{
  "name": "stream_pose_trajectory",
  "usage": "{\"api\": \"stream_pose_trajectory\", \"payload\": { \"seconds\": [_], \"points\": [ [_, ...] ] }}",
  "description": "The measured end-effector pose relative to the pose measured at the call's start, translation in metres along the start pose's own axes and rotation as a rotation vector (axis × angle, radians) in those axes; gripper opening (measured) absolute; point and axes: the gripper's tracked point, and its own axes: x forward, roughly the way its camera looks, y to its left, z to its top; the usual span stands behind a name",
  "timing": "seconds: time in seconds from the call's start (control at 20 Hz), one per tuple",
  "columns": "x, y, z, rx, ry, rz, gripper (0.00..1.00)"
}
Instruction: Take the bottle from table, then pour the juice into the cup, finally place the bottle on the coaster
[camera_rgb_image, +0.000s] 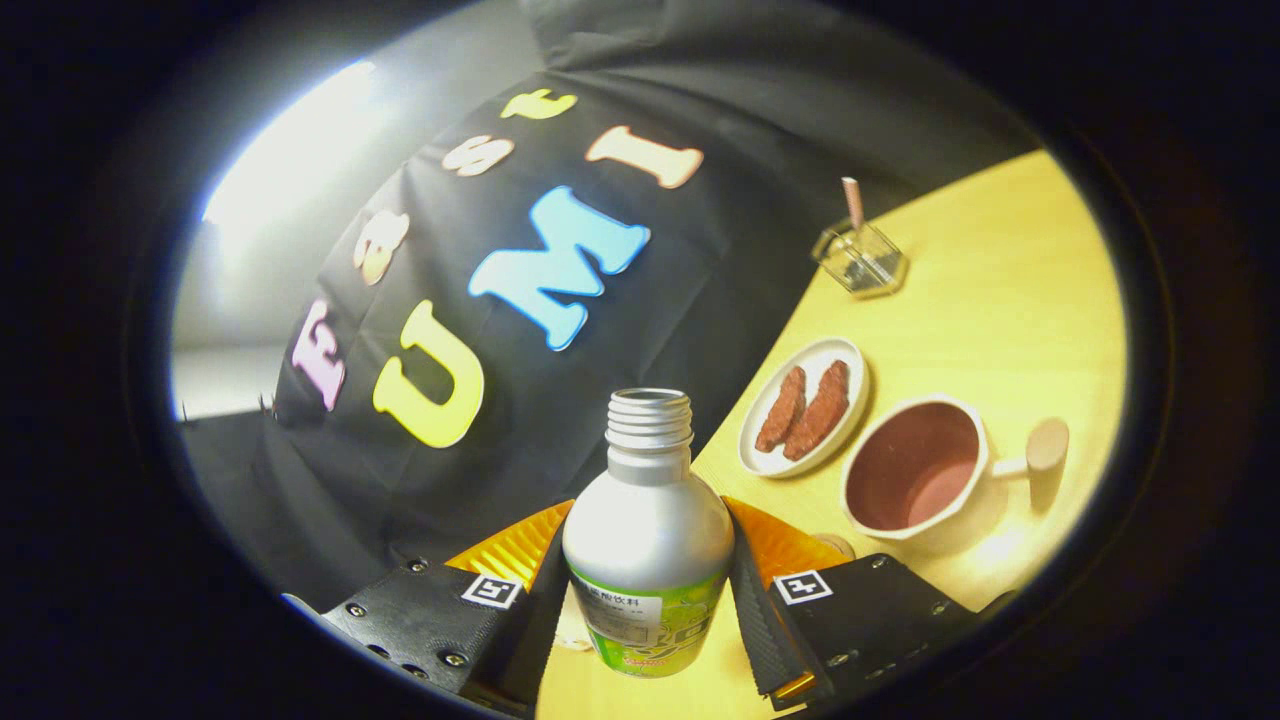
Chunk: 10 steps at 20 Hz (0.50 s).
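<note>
A silver metal bottle (648, 525) with a green label and an open threaded neck sits between my two fingers, and my gripper (648, 580) is shut on its body. The whole view is tilted, so the bottle is lifted and leaning relative to the wooden table (1000, 280). Just right of the bottle stands a white cup (925, 480) with a dark pink inside and a short wooden handle; it looks empty. A small round edge peeks out beside the right finger (770, 600), possibly the coaster (838, 543).
A white oval plate (805, 408) holding two brown sausages lies beyond the cup. Farther back stands a clear glass holder (862, 260) with a pink stick in it. The black cloth wall rises behind the table's edge.
</note>
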Motion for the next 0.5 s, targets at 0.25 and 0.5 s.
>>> {"api": "stream_pose_trajectory", "payload": {
  "seconds": [0.25,0.5],
  "points": [
    [0.0,0.025,0.013,-0.314,-0.076,0.022,0.76],
    [0.0,0.033,0.023,-0.609,-0.141,-0.001,0.77]
  ]
}}
